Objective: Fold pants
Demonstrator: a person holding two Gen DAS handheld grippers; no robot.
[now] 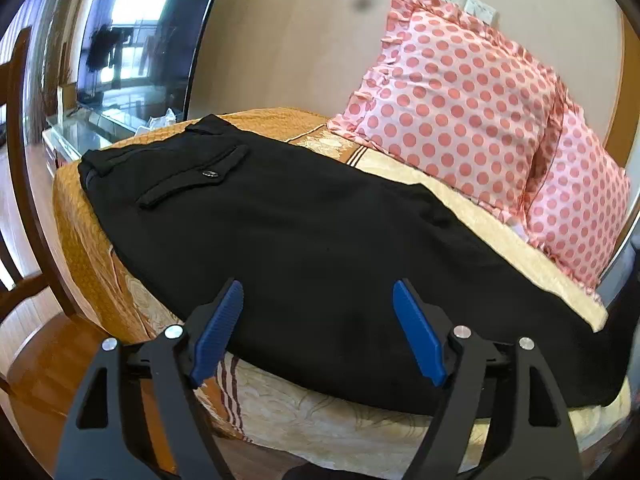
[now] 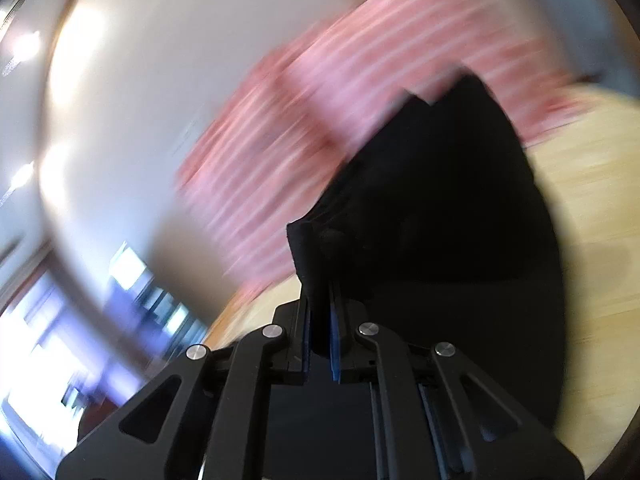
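Black pants (image 1: 312,236) lie lengthwise on the bed, waistband and a buttoned back pocket (image 1: 200,178) at the far left. My left gripper (image 1: 318,296) is open and empty, its blue pads just above the pants' near edge. In the right wrist view, which is motion-blurred, my right gripper (image 2: 320,304) is shut on a fold of the black pants (image 2: 440,208) and holds the cloth lifted above the bed.
Two pink polka-dot pillows (image 1: 460,92) lean against the wall at the head of the bed (image 1: 320,412), which has an orange and cream cover. A television (image 1: 136,40) stands on a glass-topped cabinet at the left. A wooden chair (image 1: 24,280) stands by the bed's left side.
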